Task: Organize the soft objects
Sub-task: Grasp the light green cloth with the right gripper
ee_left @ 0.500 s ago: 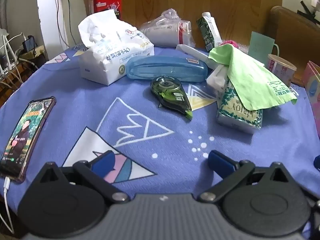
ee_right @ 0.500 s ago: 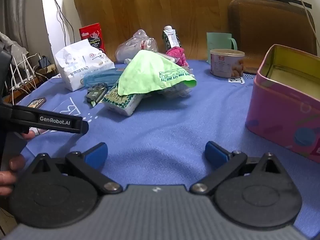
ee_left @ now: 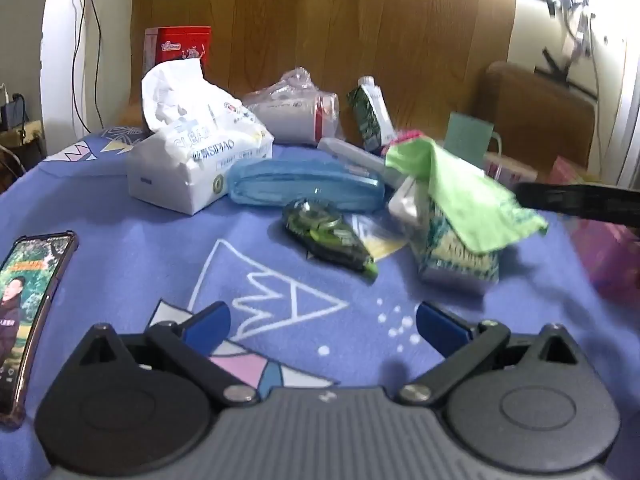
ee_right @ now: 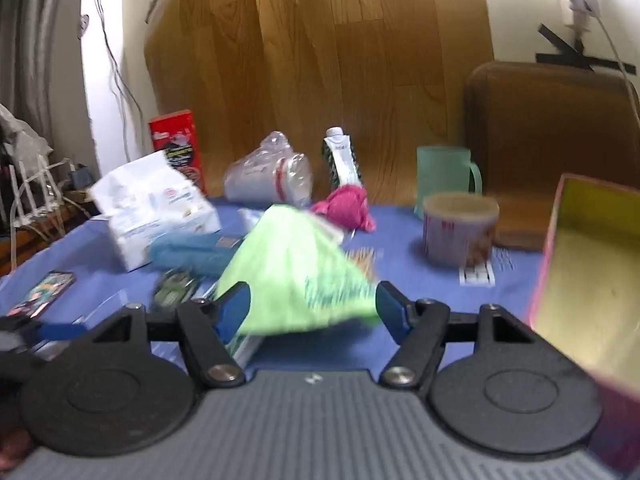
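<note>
A lived-in home: patterned tablecloth (ee_left: pixel 120 264), tissue pack (ee_left: pixel 192 160), phone (ee_left: pixel 28 292), mug (ee_right: pixel 442 178), wooden chair (ee_right: pixel 548 128).

The left gripper (ee_left: pixel 324 326) has 2 blue fingertips (ee_left: pixel 210 322) on black arms. Each arm has a shiny silver screw. Behind them sit 2 round black discs and a grey ribbed middle part with a tiny white mark. The right gripper (ee_right: pixel 314 308) looks the same: blue fingertips (ee_right: pixel 390 312), black arms, silver screws, black discs and a grey ribbed body.
</note>
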### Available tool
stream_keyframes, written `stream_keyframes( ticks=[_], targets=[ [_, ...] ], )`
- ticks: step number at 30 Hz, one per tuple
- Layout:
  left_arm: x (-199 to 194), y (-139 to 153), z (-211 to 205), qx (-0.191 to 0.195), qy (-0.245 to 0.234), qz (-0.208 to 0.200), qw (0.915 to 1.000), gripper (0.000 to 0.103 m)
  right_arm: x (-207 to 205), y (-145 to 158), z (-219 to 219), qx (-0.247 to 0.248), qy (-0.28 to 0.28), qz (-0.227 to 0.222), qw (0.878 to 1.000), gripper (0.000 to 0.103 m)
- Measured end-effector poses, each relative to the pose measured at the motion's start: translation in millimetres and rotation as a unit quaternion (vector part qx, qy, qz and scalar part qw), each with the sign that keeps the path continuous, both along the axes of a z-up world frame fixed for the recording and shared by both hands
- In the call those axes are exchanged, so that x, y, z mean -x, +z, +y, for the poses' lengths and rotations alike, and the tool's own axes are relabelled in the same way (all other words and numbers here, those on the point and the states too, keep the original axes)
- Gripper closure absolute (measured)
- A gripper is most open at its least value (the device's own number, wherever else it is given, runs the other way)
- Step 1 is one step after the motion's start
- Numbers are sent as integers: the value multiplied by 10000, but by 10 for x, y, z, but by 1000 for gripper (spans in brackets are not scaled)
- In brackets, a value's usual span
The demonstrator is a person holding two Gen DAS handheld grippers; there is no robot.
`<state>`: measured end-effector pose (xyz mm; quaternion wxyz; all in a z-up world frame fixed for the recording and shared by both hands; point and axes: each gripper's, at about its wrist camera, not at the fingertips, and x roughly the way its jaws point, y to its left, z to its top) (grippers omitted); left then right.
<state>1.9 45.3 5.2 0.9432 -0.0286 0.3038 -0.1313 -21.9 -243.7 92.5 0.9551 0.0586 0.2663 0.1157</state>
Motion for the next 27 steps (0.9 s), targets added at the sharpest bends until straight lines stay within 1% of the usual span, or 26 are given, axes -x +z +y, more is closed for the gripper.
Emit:
stream_keyframes(
  ticks=[2, 3, 4, 5, 6, 7, 11, 13, 14, 15, 16, 18, 20, 21, 22, 23, 24, 25, 26, 27],
  targets=[
    [21, 23, 20, 70, -48, -89, 9999, 1, -168, -20, 49, 58, 142, 130, 9998, 32],
    [28, 33, 28, 129, -93, -141, 9998, 1, -235, -39, 107, 192, 275, 183, 9993, 32],
    [37, 48, 37, 231, -154, -207, 9994, 1, -279, -46, 159, 304, 381, 214, 9986, 42],
    [40, 75, 49, 335, -214, -246, 9989, 1, -308, -68, 210, 431, 519, 302, 9973, 56],
    [42, 100, 57, 446, -268, -289, 9982, 1, -318, -48, 234, 442, 597, 410, 9964, 92],
    [39, 134, 65, 560, -340, -323, 9973, 2, -284, -41, 233, 409, 590, 432, 9965, 100],
    [26, 236, 11, 1042, -781, -309, 9910, 9, 59, 94, 164, 462, 629, 167, 9968, 100],
    [18, 257, -37, 1286, -1116, -209, 9852, 15, 334, 171, 106, 552, 741, -8, 9957, 100],
    [9, 263, -80, 1363, -1279, -126, 9823, 22, 464, 196, 79, 610, 803, -21, 9949, 100],
    [5, 264, -140, 1404, -1456, -43, 9793, 26, 591, 207, 45, 640, 872, 25, 9941, 100],
    [18, 263, -205, 1412, -1603, -6, 9769, 27, 705, 203, 7, 634, 957, 133, 9933, 100],
    [56, 233, -368, 1330, -1879, 65, 9731, 28, 863, 161, -46, 583, 1106, 347, 9915, 100],
    [68, 180, -555, 1237, -2102, 226, 9695, 28, 974, 88, -62, 640, 1017, 436, 9918, 98],
    [59, 147, -645, 1204, -2170, 349, 9681, 28, 977, 51, -70, 637, 930, 481, 9925, 92],
    [61, 92, -725, 1152, -2214, 466, 9672, 28, 969, 7, -79, 598, 881, 573, 9927, 68],
    [42, 59, -792, 1099, -2225, 564, 9671, 27, 932, -35, -76, 548, 835, 676, 9927, 51],
    [27, 25, -870, 1031, -2232, 651, 9671, 27, 903, -73, -64, 505, 792, 729, 9929, 27],
    [18, -16, -949, 946, -2252, 742, 9669, 27, 864, -116, -38, 472, 806, 728, 9930, 26],
    [0, -59, -1033, 854, -2280, 828, 9664, 30, 862, -167, -1, 461, 854, 717, 9927, 27],
    [-4, -74, -1090, 773, -2305, 780, 9669, 38, 834, -211, 31, 477, 872, 655, 9929, 35]
  ],
)
